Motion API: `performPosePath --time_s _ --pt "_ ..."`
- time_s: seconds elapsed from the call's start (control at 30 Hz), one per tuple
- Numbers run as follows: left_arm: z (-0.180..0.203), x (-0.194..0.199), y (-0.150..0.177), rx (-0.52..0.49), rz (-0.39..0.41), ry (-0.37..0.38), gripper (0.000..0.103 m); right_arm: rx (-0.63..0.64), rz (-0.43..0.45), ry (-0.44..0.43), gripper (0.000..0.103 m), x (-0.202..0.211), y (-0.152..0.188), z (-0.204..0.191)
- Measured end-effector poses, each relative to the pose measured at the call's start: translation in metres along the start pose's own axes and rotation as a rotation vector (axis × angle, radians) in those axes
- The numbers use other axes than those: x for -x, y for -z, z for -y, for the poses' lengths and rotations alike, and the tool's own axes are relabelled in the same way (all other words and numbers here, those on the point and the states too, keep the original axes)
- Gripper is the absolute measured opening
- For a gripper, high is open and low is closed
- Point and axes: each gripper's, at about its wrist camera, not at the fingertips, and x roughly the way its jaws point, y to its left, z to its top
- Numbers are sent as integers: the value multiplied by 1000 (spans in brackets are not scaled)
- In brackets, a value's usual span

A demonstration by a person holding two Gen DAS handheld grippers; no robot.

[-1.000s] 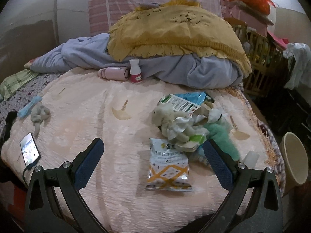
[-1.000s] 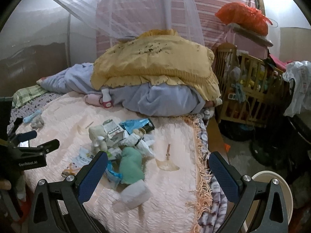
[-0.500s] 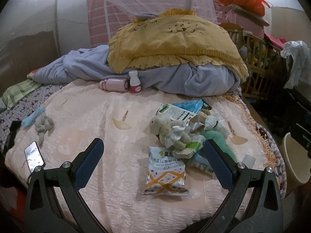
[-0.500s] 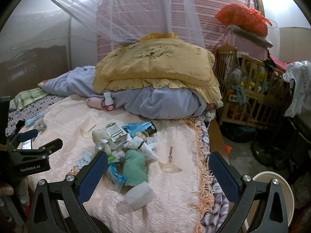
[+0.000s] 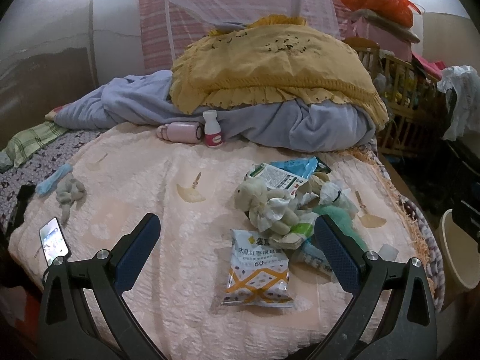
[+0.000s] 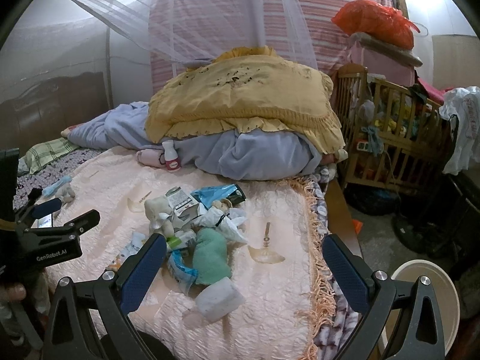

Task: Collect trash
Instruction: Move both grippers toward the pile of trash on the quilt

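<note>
A heap of trash (image 5: 288,207) lies on the peach bedspread (image 5: 168,198): wrappers, crumpled tissue, a blue packet. A white-and-orange snack bag (image 5: 258,270) lies nearest, just ahead of my left gripper (image 5: 237,252), which is open and empty. In the right wrist view the same trash heap (image 6: 198,219) sits left of centre, with a clear plastic cup (image 6: 219,298) lying on its side between the fingers of my open, empty right gripper (image 6: 244,268). A cream bin (image 6: 426,303) stands on the floor at the bed's right; the bin (image 5: 456,255) also shows in the left view.
A cream plush toy (image 5: 255,199) and a green plush (image 6: 210,255) lie in the heap. A phone (image 5: 53,240), a grey rag (image 5: 69,192), a pink bottle (image 5: 180,132) and a small white bottle (image 5: 212,129) rest on the bed. Piled bedding (image 5: 270,69) fills the back. A wooden crib (image 6: 390,138) stands at right.
Both grippers have drawn back and up a little from the bed, so the trash heap looks slightly smaller and farther. Nothing was grasped.
</note>
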Motion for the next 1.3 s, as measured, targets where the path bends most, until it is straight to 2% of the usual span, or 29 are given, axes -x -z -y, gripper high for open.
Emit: performPosePath --time_s 0.63,1.3 --pt "3 4 -2 -27 66 -50 102 7 -2 -20 103 -3 2 -2" --pt "9 4 -4 -22 87 -49 102 31 20 -31 103 -6 5 -8"
